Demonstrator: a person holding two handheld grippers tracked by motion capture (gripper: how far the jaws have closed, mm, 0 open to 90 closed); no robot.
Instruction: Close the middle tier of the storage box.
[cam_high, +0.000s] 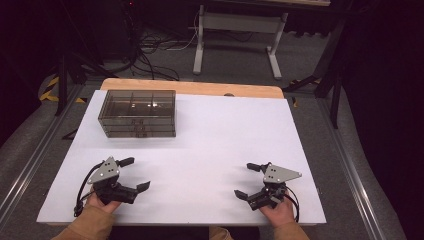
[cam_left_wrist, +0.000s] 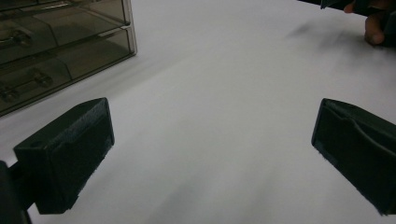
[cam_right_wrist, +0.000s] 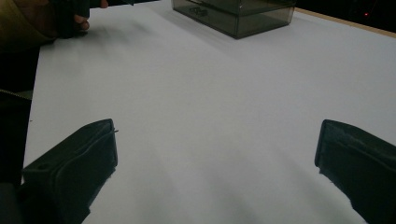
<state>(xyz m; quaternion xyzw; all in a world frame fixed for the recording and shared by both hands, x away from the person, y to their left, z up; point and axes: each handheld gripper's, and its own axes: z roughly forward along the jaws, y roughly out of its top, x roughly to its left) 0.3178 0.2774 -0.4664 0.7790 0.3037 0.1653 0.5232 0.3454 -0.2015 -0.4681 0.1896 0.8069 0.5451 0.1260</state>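
Start position: left gripper (cam_high: 132, 174) and right gripper (cam_high: 246, 180) gaped empty, tabletop near edge. Next: reach drawer box (cam_high: 137, 113), far-left corner.

A smoky, see-through plastic drawer box (cam_high: 137, 113) stands upright on the white tabletop (cam_high: 225, 145), in its far left part, well apart from both hands. Its flat top shows dividers beneath, splitting the inside into compartments. The front faces the near edge and carries shallow drawers with small handles, all pushed in. In the left gripper view the stacked drawer fronts (cam_left_wrist: 56, 56) show clearly; their contents cannot be made out.
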